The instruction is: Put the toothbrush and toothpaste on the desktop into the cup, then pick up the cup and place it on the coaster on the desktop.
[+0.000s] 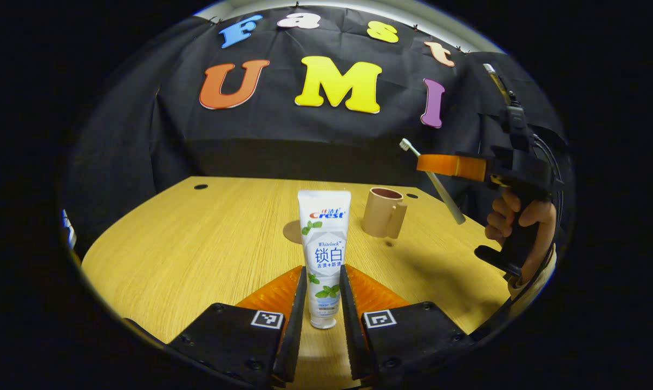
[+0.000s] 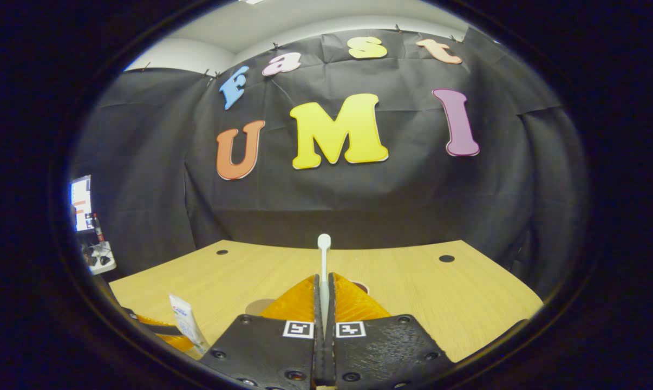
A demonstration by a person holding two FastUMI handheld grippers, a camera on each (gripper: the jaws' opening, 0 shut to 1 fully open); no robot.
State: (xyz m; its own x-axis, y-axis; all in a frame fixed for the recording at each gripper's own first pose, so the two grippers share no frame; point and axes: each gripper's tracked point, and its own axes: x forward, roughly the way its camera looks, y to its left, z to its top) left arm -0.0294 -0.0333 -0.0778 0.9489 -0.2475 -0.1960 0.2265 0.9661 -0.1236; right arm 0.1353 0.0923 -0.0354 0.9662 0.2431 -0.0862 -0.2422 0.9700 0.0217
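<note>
- Left gripper point(image 1: 324, 295): fingers pinch toothpaste tube point(image 1: 324, 249) near its cap end, tube lifted over desktop point(image 1: 196, 249).
- Right gripper point(image 2: 324, 295): fingers pressed onto toothbrush point(image 2: 324, 271), bristle head forward, raised.
- Cup point(image 1: 383, 212): upright on desktop, beside round coaster point(image 1: 293, 232).

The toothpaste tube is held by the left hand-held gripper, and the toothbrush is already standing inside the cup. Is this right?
Not quite. The toothpaste tube is indeed held by the left hand-held gripper, but the toothbrush is not in the cup. The left gripper view shows it clamped in the right hand-held gripper, raised above the desktop beside the cup.
</note>
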